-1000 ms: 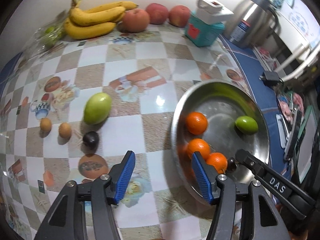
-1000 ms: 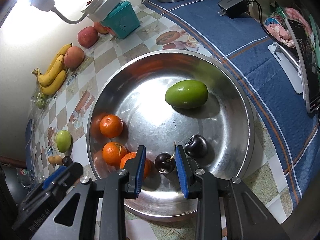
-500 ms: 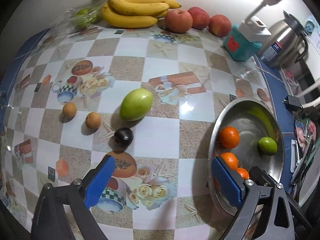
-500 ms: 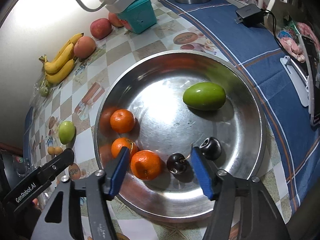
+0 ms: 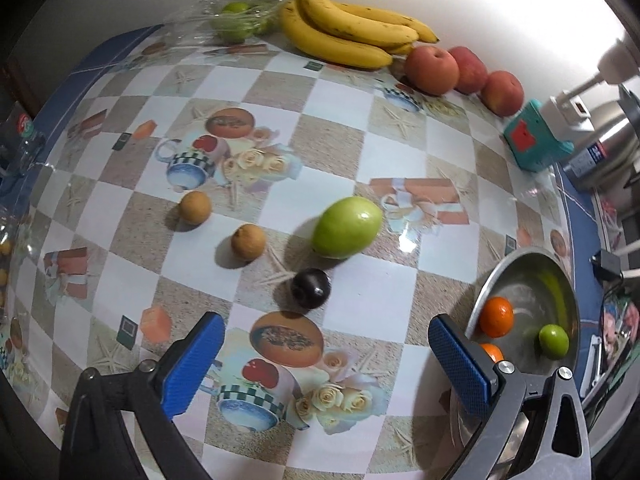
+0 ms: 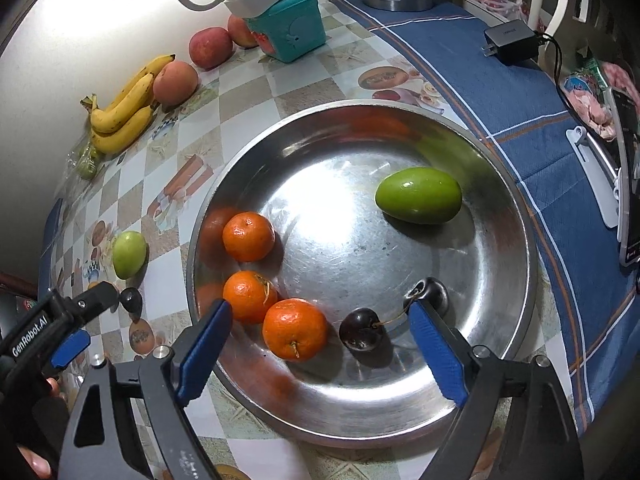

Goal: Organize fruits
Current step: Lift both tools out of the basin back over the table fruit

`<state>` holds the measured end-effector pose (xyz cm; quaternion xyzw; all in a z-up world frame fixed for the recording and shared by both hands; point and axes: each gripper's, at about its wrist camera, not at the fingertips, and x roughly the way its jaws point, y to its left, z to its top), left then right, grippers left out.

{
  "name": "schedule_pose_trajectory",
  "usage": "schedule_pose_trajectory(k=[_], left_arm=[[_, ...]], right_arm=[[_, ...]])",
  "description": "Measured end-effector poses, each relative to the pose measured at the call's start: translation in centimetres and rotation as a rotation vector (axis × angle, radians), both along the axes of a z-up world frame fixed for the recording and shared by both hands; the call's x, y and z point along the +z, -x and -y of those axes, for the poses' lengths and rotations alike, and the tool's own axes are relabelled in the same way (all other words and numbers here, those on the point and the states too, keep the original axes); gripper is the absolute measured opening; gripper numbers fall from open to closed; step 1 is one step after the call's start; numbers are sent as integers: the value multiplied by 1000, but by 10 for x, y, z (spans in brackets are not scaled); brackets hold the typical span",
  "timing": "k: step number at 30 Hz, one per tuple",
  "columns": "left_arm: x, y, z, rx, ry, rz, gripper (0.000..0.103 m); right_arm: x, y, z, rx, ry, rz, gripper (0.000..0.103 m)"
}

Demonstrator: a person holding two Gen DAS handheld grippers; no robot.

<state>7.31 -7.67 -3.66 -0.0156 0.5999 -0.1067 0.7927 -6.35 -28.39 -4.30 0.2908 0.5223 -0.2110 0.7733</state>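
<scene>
Two hand-held grippers of one make: black angular arms with triangular cut-outs, silver round-headed screws at the pivots, and flat blue pads with a fine cross-hatched grain lining the jaws, seen on the left gripper (image 5: 326, 356) and the right gripper (image 6: 318, 346) alike. In the right wrist view, white lettering "GenRobot.AI" along the black side of the left gripper (image 6: 60, 332), a blue pad tip below it, and what may be a fingertip (image 6: 34, 460) at the dim lower edge.

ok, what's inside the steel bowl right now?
Steel bowl holds three tangerines, one green mango, two dark cherries. Near rim partly hidden behind the opening right tongs.
</scene>
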Motion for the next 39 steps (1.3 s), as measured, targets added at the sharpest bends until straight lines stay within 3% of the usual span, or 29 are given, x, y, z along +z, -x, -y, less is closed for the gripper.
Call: schedule_pose_trajectory(k=[5, 16, 26, 39], left_arm=[[-1, -3, -7, 31, -20, 7, 103], [5, -5, -9, 20, 4, 16, 103], [29, -12, -17, 7, -15, 120, 103], [42, -38, -56, 13, -82, 193, 103]], right_arm=[[-1, -2, -3, 18, 15, 5, 95], [2, -10, -12, 51, 55, 30, 95], [6, -16, -23, 81, 45, 68, 95], [6, -32, -46, 141, 47, 68, 95]])
